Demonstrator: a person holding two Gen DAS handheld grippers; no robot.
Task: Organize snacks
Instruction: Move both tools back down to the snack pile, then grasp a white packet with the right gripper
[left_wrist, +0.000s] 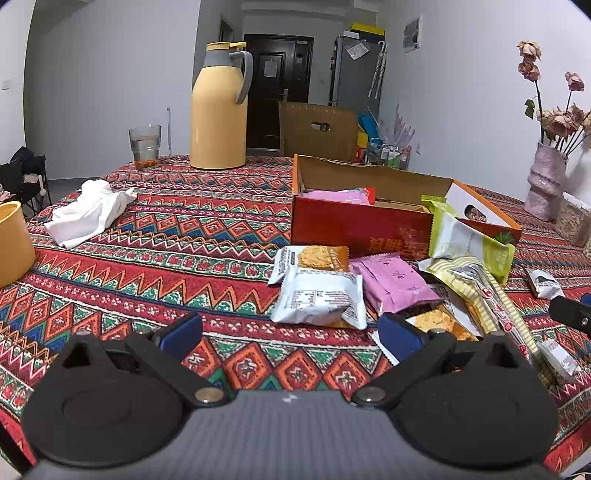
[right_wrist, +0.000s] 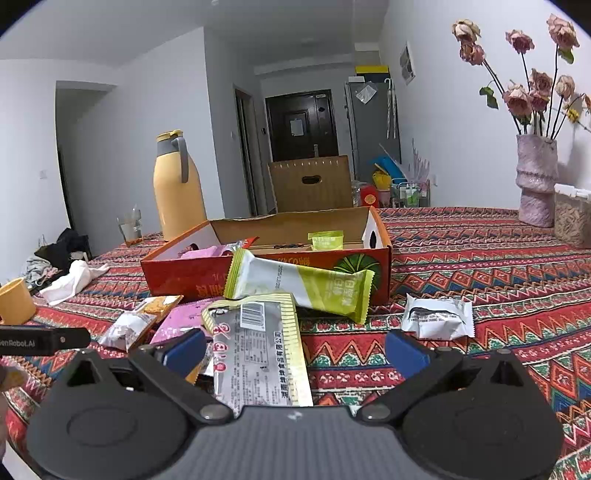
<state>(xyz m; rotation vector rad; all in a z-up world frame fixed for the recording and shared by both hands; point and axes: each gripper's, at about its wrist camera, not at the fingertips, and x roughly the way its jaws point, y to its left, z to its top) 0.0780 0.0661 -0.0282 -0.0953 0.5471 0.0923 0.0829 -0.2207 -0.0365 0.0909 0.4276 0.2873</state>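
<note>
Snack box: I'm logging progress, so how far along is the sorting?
Barely begun. The red box already holds a pink packet and a small green one. Nothing is in hand: the left claw and right claw are open. The green-white bar, yellow-striped packet and others remain outside.

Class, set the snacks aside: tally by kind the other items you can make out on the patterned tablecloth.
Thermos jug: 1
Drinking glass: 1
Yellow cup: 1
Vase: 1
White cloth: 1
Open snack box: 1
Clear storage jar: 1
Total: 7
</note>
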